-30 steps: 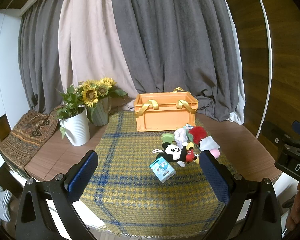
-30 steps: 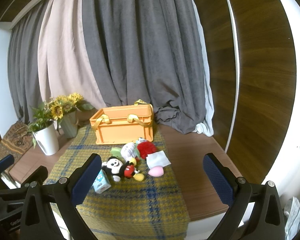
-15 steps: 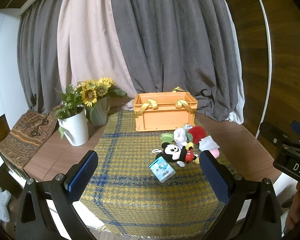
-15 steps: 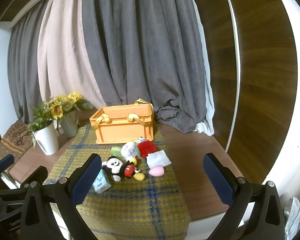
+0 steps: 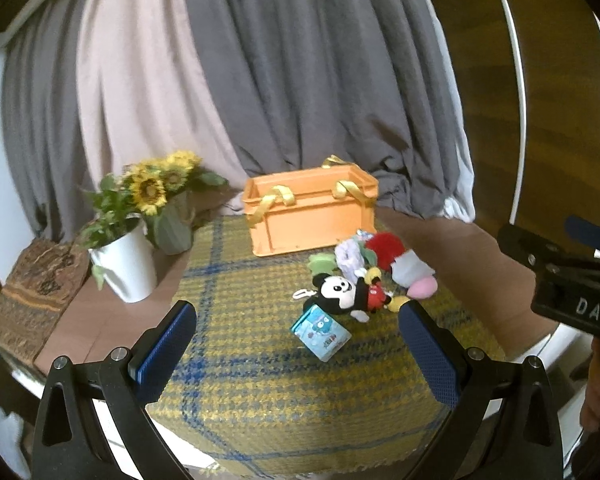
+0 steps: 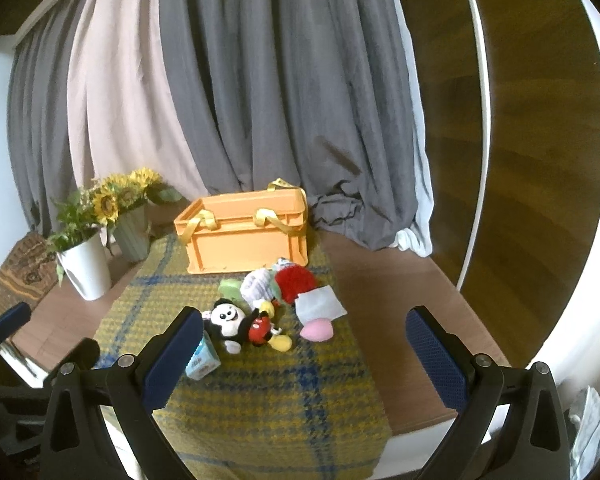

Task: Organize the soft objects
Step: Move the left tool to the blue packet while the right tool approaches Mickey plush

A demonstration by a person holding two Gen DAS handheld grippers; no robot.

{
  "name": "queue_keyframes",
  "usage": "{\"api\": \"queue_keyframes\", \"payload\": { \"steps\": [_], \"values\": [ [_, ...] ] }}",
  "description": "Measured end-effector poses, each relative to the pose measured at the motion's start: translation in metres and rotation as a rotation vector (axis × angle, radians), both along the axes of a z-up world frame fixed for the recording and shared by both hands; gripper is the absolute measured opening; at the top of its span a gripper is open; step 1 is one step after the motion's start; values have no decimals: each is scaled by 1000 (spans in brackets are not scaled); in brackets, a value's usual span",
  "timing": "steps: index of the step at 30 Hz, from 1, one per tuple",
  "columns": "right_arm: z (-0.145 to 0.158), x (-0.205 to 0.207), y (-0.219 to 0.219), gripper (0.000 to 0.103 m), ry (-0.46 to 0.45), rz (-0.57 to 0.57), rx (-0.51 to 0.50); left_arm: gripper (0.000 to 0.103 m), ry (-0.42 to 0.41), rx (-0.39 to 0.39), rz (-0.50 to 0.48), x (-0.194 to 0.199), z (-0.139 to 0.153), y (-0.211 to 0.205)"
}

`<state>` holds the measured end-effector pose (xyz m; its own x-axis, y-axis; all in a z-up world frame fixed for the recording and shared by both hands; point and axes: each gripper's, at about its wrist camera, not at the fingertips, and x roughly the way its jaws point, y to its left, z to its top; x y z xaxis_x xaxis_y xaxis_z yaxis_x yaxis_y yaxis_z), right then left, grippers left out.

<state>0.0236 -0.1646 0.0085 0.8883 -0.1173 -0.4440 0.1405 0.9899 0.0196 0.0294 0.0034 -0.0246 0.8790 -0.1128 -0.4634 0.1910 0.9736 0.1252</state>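
A pile of soft toys lies on the yellow plaid cloth (image 5: 260,380): a Mickey Mouse plush (image 5: 350,294) (image 6: 242,322), a red pompom (image 5: 386,246) (image 6: 294,282), a lilac plush (image 5: 350,258), a green toy (image 5: 322,262), a pink toy (image 5: 420,289) (image 6: 317,329) under a grey-white cloth (image 6: 319,302), and a blue-white pouch (image 5: 321,330) (image 6: 201,360). An orange crate (image 5: 310,212) (image 6: 246,238) with yellow handles stands behind them. My left gripper (image 5: 298,354) and right gripper (image 6: 304,356) are both open and empty, held before the table's near edge.
A white pot with sunflowers (image 5: 126,258) (image 6: 86,268) and a green vase (image 5: 174,228) stand at the left. A patterned cushion (image 5: 32,300) lies further left. Curtains (image 5: 300,80) hang behind the table. The right gripper's body (image 5: 568,276) shows at the left view's right edge.
Both grippers have moved slightly closer to the table, so the toys and crate look a little nearer. Nothing on the table has moved.
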Motion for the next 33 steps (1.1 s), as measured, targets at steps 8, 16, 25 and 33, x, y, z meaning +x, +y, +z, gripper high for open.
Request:
{"api": "queue_keyframes", "payload": {
  "steps": [8,16,25,33],
  "values": [
    [-25,39,13,103,81,-13,-2,103,73,51,-111,46,-27,7],
    [-55,87,26,102,161,-3,-15,100,159,79,-234,97,-62,10],
    [-89,137,35,102,240,57,-63,97,226,147,-386,136,-103,-1],
    [-118,173,36,98,317,103,-68,95,317,137,-470,169,-131,-13]
  ]
}}
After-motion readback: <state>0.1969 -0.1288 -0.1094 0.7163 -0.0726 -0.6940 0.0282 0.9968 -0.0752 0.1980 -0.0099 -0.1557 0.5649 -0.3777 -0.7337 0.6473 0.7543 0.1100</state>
